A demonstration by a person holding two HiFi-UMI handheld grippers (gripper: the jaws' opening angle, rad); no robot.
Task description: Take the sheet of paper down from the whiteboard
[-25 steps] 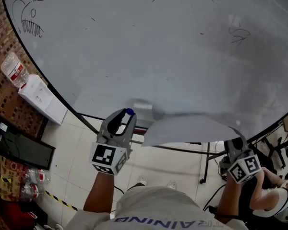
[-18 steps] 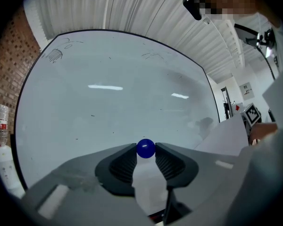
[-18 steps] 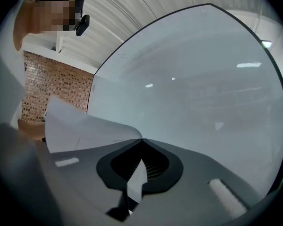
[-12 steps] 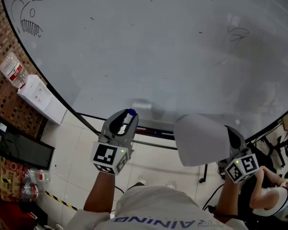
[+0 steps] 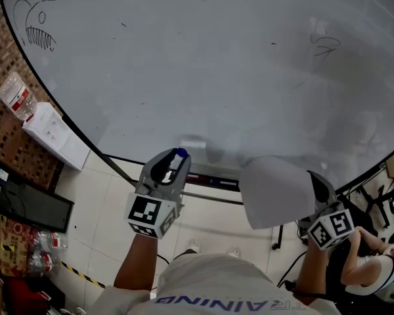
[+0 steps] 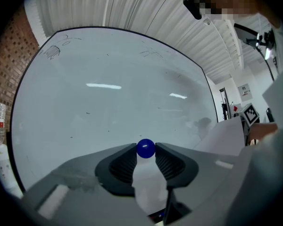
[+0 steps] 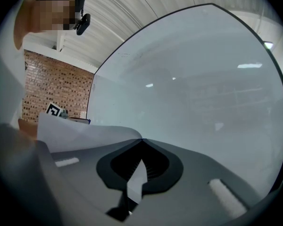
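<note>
Head view: the sheet of paper [image 5: 276,192] is seen off the whiteboard [image 5: 203,71], hanging in front of the board's lower edge, right of its middle. It is pinched at its right side by the right gripper [image 5: 317,188]. The left gripper [image 5: 176,157] is held level just below the lower edge, with a blue ball [image 5: 178,153] at its tips. A doodle [image 5: 39,30] is noted in the board's upper left corner.

Left gripper view: the jaws are closed on the blue ball [image 6: 145,147], both pads touching it. The sheet [image 6: 226,135] is seen at the far right, clear of the board.

Right gripper view: the jaws are pressed together on the sheet [image 7: 80,131], which spreads leftward from the tips.
</note>
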